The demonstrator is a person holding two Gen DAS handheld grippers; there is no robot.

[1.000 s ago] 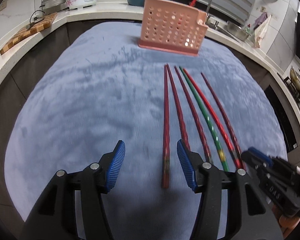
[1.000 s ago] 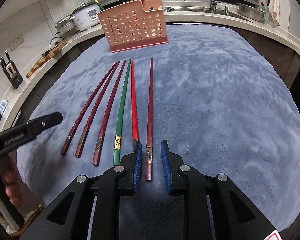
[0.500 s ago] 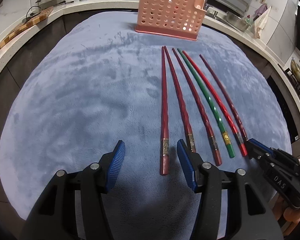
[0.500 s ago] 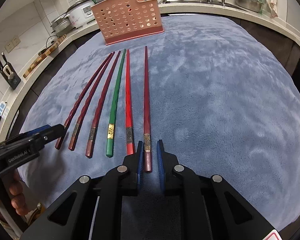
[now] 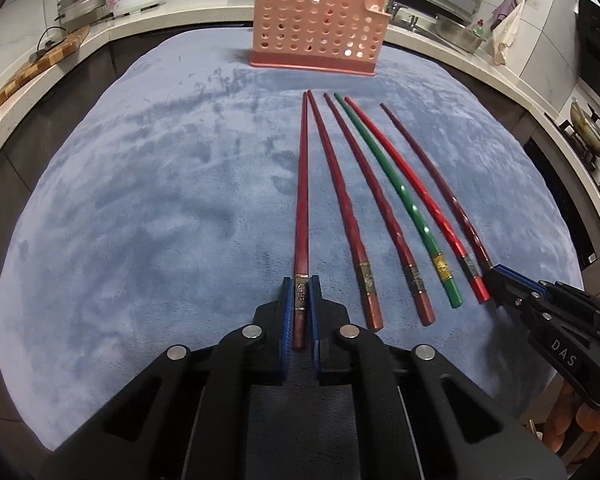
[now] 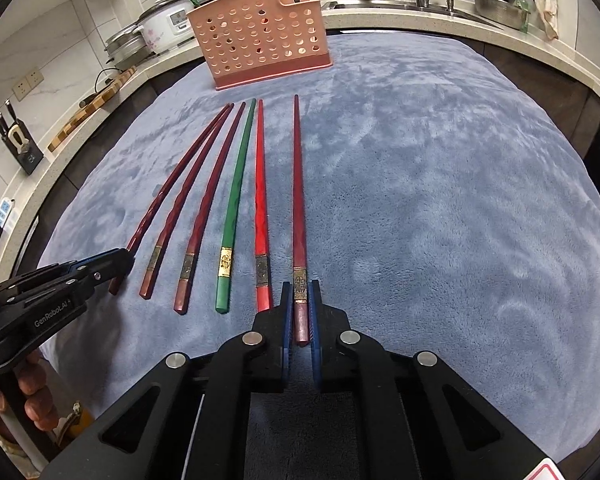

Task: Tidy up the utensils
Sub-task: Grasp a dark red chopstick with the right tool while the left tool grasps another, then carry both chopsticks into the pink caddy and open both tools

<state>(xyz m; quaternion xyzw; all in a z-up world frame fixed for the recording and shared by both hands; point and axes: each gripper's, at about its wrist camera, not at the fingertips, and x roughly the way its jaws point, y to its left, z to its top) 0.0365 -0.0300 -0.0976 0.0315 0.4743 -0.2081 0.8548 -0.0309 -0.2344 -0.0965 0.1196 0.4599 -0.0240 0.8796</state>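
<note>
Evidently, the outermost chopsticks are clamped at their thick ends: the left gripper [image 5: 300, 300] on the leftmost chopstick [image 5: 302, 200], the right gripper [image 6: 300, 300] on the rightmost chopstick [image 6: 298, 200], presumably for carrying to the pink holder [image 5: 316, 36] beyond the row.

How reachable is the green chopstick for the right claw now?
Probably not yet: the right claw is shut on the outermost maroon chopstick. The green chopstick itself lies uncovered, one red chopstick over.

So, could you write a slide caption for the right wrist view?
Right hand-held gripper shut on the rightmost chopstick of six, facing a pink basket.
</note>
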